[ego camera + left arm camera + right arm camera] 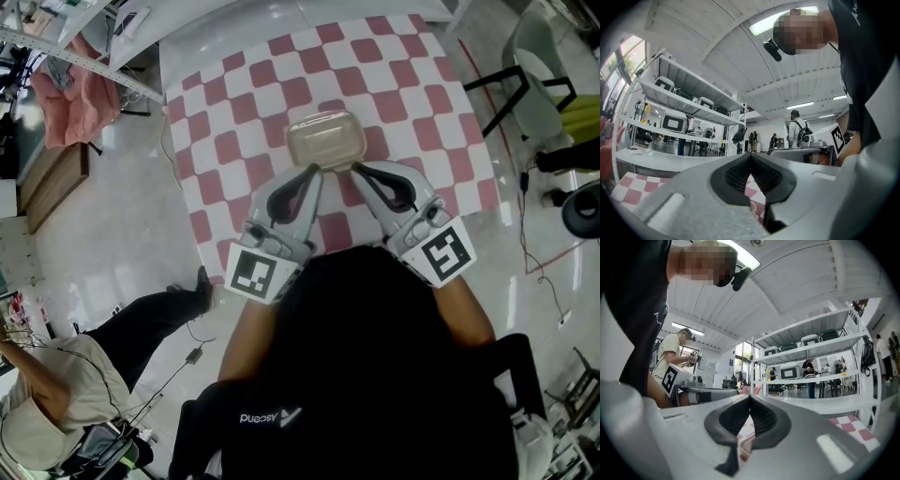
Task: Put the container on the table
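**Desk:** Where's the container?

**Me:** The container (pixel 325 139) is over the cloth (pixel 234 122), about mid-width and toward the cloth's near edge. I have a claw at each of its near corners. The left claw (pixel 315 172) is on the side toward the cloth's left, and the right claw (pixel 357 171) on the side toward its right.

**Desk:** Gripping, or just resting there?

**Me:** Both sets of jaws are pressed together, with the pads meeting at the tips. From above, those tips sit right on the container's near rim, so I judge each is pinched on the lip.

**Desk:** So is it down?

**Me:** I can't tell. It's above the cloth in a sensible spot, but no view shows whether its base touches the cloth. What's left, as I read it, is to make sure it rests flat, then let go with both claws and back off.

**Desk:** Do the claw cameras help?

**Me:** Only for the jaws. They show the ribbed pads closed, with a sliver of cloth and a pale edge in the gap under them, and shelves (pixel 684 101) out past the cloth. The container's body is hidden behind the jaws. The head view gives the whole container and both claws, but not the pads.
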Tool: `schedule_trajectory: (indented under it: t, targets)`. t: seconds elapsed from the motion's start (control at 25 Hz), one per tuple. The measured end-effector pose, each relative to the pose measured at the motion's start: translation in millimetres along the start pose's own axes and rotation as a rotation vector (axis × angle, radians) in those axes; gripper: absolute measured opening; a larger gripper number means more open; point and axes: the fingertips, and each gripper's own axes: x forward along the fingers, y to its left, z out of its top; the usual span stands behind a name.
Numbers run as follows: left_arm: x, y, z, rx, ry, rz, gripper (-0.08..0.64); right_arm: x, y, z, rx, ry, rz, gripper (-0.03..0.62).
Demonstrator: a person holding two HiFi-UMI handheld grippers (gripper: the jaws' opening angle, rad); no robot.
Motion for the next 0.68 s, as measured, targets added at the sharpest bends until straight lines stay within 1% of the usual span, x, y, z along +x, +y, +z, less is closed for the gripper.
schedule_trajectory:
  t: [0.68]
  targets:
    - [0.2,2.6,1.5,-0.004,-0.007,-0.011,0.011,1.2,-2.3,-2.1,0.001,0.0,-0.012,0.003]
